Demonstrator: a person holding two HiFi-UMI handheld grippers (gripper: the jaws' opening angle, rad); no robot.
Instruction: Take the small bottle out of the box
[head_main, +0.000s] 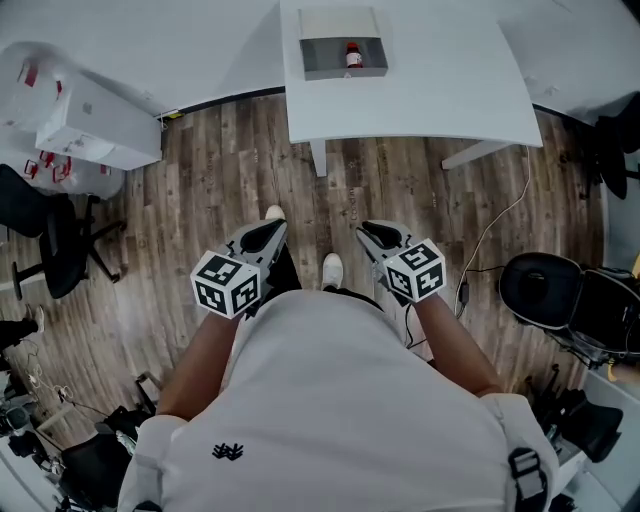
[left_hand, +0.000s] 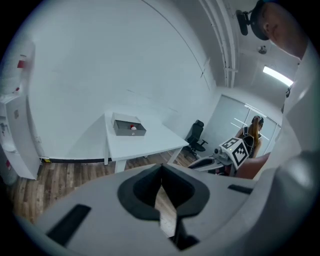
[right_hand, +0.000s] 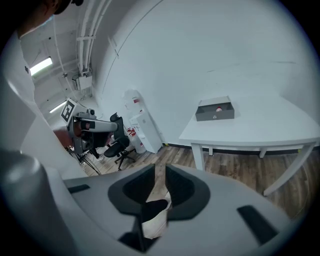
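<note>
A small brown bottle with a red cap (head_main: 352, 55) stands upright in an open grey box (head_main: 318, 58) on the white table (head_main: 440, 90), far ahead of me. In the left gripper view the box (left_hand: 121, 128) and bottle (left_hand: 133, 127) look small and distant, as do the box (right_hand: 215, 114) and bottle (right_hand: 218, 107) in the right gripper view. My left gripper (head_main: 270, 230) is held at waist height over the floor, its tips together (left_hand: 161, 169). My right gripper (head_main: 368, 232) hangs level with it, with a narrow gap between its jaws (right_hand: 160, 171) and nothing held.
Wood floor lies between me and the table. A black office chair (head_main: 50, 240) and a white cabinet (head_main: 95, 120) are at the left. Another black chair (head_main: 560, 290) and a cable (head_main: 490, 230) are at the right. A person (left_hand: 254, 131) stands in the background of the left gripper view.
</note>
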